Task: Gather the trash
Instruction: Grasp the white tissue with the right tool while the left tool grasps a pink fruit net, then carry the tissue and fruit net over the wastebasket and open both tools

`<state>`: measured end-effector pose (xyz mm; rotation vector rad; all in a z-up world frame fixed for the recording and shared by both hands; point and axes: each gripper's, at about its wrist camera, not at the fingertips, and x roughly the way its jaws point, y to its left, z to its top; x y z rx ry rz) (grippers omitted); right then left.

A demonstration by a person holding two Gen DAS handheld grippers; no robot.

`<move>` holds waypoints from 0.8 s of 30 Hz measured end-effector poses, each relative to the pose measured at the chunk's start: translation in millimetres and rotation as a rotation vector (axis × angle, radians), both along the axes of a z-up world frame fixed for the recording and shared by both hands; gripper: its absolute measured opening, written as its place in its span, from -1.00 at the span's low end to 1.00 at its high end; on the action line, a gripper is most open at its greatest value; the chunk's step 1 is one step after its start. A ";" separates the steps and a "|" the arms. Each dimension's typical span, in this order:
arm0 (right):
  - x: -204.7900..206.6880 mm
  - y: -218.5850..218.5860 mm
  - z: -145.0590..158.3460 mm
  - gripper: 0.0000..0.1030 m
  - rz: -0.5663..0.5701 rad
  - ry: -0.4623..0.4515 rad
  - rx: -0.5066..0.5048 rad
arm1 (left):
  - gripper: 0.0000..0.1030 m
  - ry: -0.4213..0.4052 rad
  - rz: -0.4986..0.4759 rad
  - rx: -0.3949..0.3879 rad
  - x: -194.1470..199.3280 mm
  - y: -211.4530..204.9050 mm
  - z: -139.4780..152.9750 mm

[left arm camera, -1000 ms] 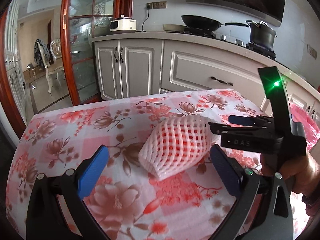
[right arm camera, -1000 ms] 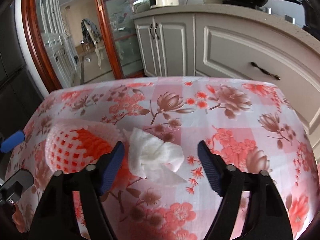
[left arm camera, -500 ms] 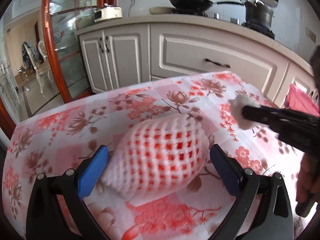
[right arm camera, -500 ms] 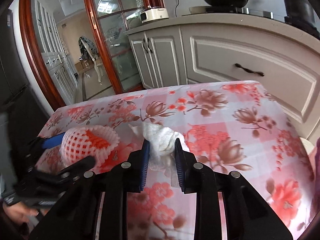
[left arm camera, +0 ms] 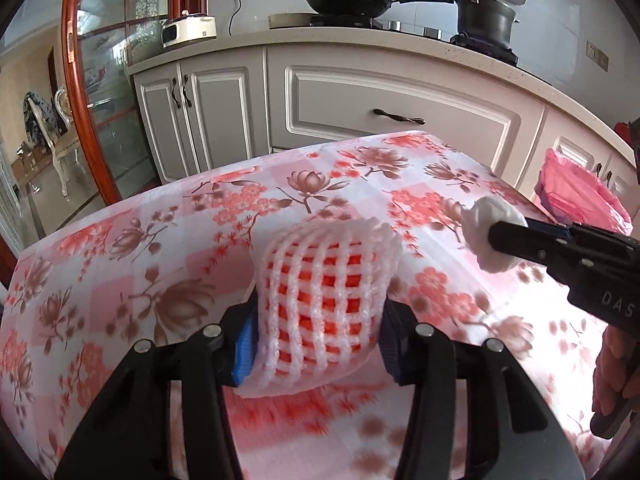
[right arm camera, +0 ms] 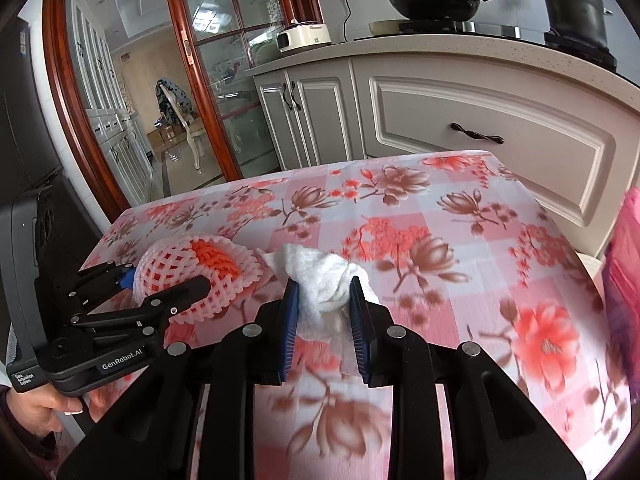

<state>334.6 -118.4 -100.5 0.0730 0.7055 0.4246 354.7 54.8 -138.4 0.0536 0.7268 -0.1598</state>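
Observation:
My left gripper is shut on a white foam fruit net and holds it just above the floral tablecloth. The net also shows in the right wrist view, held by the left gripper. My right gripper is shut on a crumpled white tissue, lifted off the cloth. In the left wrist view the right gripper holds the tissue at the right, beside the net.
A bin lined with a pink bag stands off the table's right edge; it also shows in the right wrist view. Grey kitchen cabinets run behind the table. A glass door with a red wooden frame is at the left.
My left gripper has closed on the foam net and lifted it. My right gripper closed on the tissue earlier and has raised it off the cloth.

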 end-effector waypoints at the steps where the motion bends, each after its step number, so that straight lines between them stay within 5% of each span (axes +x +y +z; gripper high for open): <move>1: -5.2 -1.3 0.5 -0.50 0.000 0.001 0.000 | -0.06 -0.003 0.005 -0.004 -7.5 -1.0 1.7; 24: -112.0 -43.9 34.8 -0.50 -0.049 -0.131 0.000 | -0.06 -0.196 -0.035 -0.004 -131.0 -55.6 64.3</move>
